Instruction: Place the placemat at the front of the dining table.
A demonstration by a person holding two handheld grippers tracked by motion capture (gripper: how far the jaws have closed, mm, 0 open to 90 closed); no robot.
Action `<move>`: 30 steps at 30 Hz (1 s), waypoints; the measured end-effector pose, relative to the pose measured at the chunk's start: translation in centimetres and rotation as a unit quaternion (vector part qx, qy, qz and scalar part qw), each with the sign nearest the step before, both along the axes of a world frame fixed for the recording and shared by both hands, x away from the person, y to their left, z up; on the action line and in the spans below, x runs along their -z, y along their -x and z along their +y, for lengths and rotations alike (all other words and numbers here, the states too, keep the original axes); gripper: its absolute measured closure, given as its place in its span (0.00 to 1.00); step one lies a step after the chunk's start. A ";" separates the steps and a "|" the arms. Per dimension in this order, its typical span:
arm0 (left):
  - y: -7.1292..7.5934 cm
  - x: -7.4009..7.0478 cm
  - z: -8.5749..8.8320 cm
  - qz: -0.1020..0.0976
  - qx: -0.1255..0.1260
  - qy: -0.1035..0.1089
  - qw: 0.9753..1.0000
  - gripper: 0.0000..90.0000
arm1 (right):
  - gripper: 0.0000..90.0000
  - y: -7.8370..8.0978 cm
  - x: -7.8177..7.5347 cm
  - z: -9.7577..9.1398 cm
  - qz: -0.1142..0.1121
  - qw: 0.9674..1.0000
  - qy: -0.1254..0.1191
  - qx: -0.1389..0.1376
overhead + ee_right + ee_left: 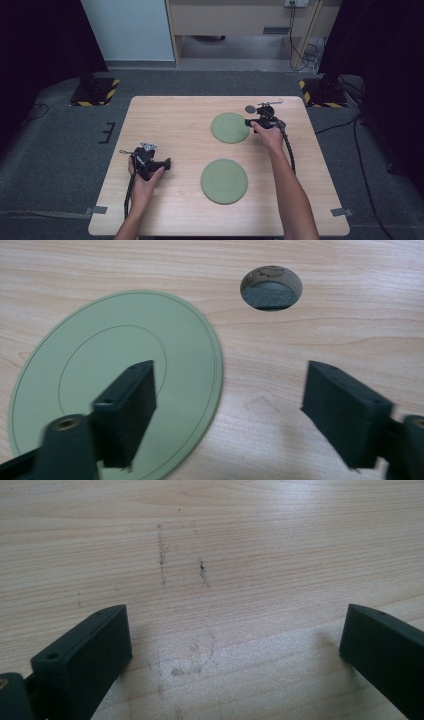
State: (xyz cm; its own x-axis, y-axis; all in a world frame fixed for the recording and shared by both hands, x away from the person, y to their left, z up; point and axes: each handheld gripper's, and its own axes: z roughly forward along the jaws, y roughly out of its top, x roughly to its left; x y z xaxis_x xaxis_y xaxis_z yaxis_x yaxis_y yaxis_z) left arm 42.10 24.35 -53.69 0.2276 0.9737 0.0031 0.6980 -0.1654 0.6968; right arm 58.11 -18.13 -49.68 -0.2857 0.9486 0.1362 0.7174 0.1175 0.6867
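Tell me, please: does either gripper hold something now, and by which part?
Nothing is held. The right gripper stands open over the edge of the far green plate, with no grip on it. The left gripper is open over the bare table.

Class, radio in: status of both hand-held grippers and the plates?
Left hand-held gripper open over bare table. Right hand-held gripper open at far round green plate's rim, nothing held. Nothing in the way.

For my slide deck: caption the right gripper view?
Open right tool straddling the edge of a green plate on the table.
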 end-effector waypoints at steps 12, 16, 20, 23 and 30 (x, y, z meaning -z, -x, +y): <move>0.2 0.0 -0.1 -0.001 -0.008 0.000 1.000 0.00 | 0.09 3.7 -2.8 -0.8 -0.025 1.000 0.000 0.000; 0.2 0.0 -0.1 -0.001 -0.009 0.000 1.000 0.00 | 0.09 5.2 -3.5 -1.3 -0.035 0.999 -0.004 0.001; 0.2 0.0 -0.1 -0.001 -0.010 0.000 1.000 0.00 | 0.09 6.8 -3.8 -2.1 -0.041 0.999 -0.001 -0.004; 0.2 0.0 -0.2 -0.001 -0.010 0.000 1.000 0.00 | 0.09 7.6 -4.0 -2.8 -0.041 0.999 -0.002 -0.003; 0.2 0.0 -0.2 -0.001 -0.011 0.000 1.000 0.00 | 0.09 9.1 -4.3 -3.8 -0.045 0.999 -0.010 -0.011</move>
